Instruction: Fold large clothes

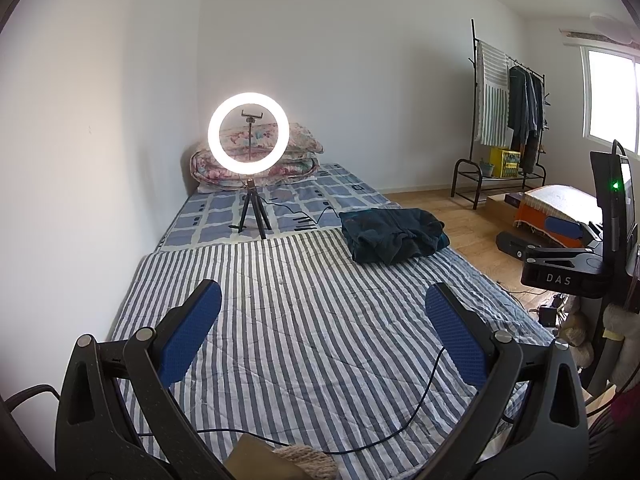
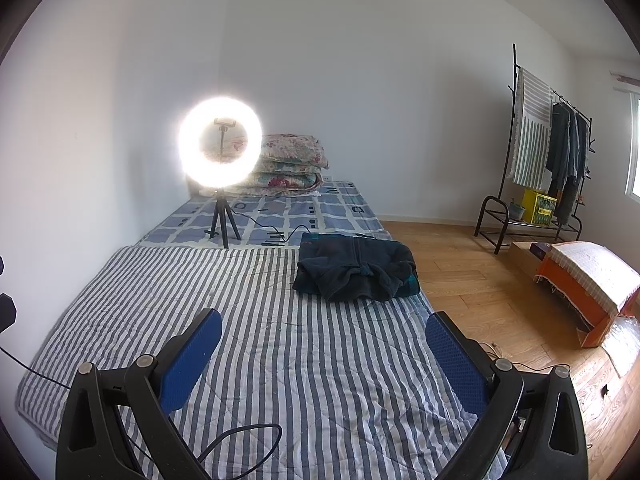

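Blue-padded black fingers of the left gripper stand spread wide apart over the striped quilt, with nothing between them; the right gripper is likewise spread wide and holds nothing. Both hang above the blue-and-white striped quilted cover that lies over the near part of the mattress.

Ahead of both, well apart from the fingertips, a dark teal fleece garment lies in a rumpled heap near the right edge of the striped cover. From the left wrist view the garment sits ahead and to the right of the finger gap; from the right wrist view it sits ahead, roughly in line with the gap.

Beyond the heap, a lit white ring light on a small black tripod stands on a blue checked sheet, with a folded floral quilt stacked behind it against the white wall. A thin black cable trails across the near cover. To the right, on the wooden floor, stands a black metal clothes rack hung with dark clothes and a striped cloth.
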### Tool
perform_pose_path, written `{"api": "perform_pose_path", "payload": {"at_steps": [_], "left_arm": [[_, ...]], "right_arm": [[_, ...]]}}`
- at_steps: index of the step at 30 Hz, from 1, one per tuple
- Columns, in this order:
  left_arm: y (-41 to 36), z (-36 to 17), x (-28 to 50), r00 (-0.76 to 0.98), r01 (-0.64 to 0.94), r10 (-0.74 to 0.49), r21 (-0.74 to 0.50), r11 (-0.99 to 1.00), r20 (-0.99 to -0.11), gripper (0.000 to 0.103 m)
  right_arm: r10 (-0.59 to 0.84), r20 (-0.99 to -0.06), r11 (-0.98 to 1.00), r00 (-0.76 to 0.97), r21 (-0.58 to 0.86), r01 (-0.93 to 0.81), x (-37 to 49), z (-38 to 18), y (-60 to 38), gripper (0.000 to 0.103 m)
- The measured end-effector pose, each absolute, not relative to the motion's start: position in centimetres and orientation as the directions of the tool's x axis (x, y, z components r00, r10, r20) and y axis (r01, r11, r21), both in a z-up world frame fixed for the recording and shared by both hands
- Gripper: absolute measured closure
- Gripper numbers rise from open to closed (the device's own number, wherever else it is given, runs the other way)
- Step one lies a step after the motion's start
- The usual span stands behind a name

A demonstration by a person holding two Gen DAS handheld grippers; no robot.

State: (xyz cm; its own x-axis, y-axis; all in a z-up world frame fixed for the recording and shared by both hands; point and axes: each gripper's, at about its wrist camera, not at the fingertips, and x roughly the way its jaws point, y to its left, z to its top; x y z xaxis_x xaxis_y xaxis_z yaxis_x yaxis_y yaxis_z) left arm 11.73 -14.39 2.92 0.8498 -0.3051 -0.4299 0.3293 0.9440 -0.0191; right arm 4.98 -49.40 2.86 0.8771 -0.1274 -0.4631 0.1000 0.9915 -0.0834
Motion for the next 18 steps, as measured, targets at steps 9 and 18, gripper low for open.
{"api": "perform_pose_path", "payload": {"at_steps": [9, 18], "left_arm": [[-14.24, 2.83, 11.88, 0.851, 0.328, -0.304, -0.019, 0.945, -0.428, 0.000], [-13.95, 2.62, 12.02, 0.853, 0.328, -0.304, -0.016, 0.944, -0.424, 0.000]], "right_arm": [[-0.124, -0.466, 0.992, 0.876, -0.090, 0.093, 5.13, 2.79, -49.17, 0.000], [-0.125, -0.467, 0.992, 0.876, -0.090, 0.094, 5.14, 2.77, -49.15, 0.000]]}}
